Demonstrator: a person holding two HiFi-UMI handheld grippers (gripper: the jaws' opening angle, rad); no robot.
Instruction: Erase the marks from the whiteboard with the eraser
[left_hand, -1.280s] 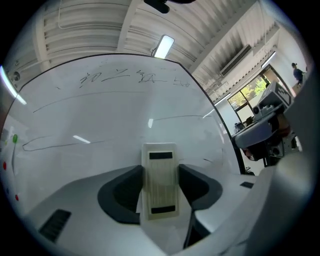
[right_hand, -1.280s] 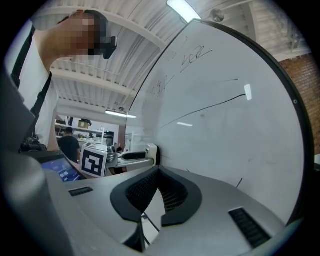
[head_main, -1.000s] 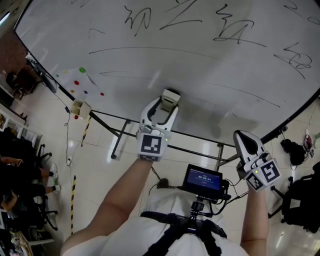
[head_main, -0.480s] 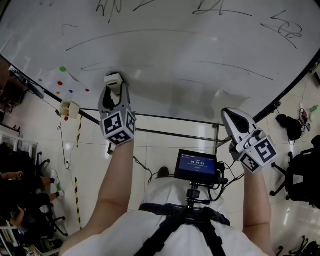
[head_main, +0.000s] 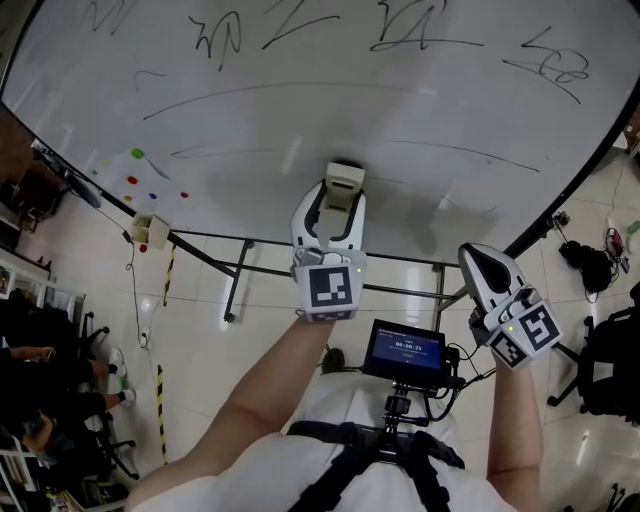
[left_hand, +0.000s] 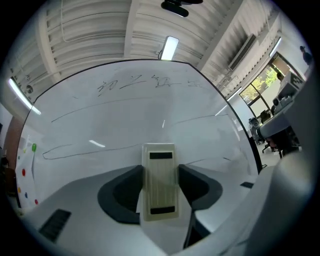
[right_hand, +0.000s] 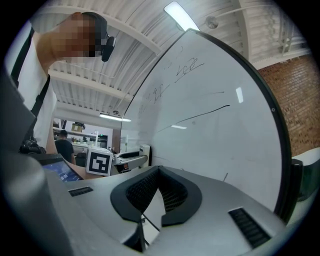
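Note:
The whiteboard (head_main: 330, 120) fills the top of the head view. Black scribbles (head_main: 218, 36) run along its upper part, and long thin curved lines (head_main: 300, 90) cross lower down. My left gripper (head_main: 340, 190) is shut on a cream eraser (head_main: 344, 182), whose far end is against the board's lower middle. In the left gripper view the eraser (left_hand: 159, 185) stands upright between the dark pads of the left gripper (left_hand: 159, 172), below the board's lines (left_hand: 100, 149). My right gripper (head_main: 485, 262) hangs shut and empty below the board's lower right edge; the right gripper (right_hand: 159, 186) shows its pads together.
Coloured magnets (head_main: 137, 155) dot the board's lower left. A small box (head_main: 150, 232) hangs at its lower edge, above the stand's bars (head_main: 240, 270). A screen (head_main: 404, 352) sits on the chest rig. People sit at far left (head_main: 30, 360).
The left gripper swept the eraser left along the board's lower part, then back right to the middle. The right gripper barely moved.

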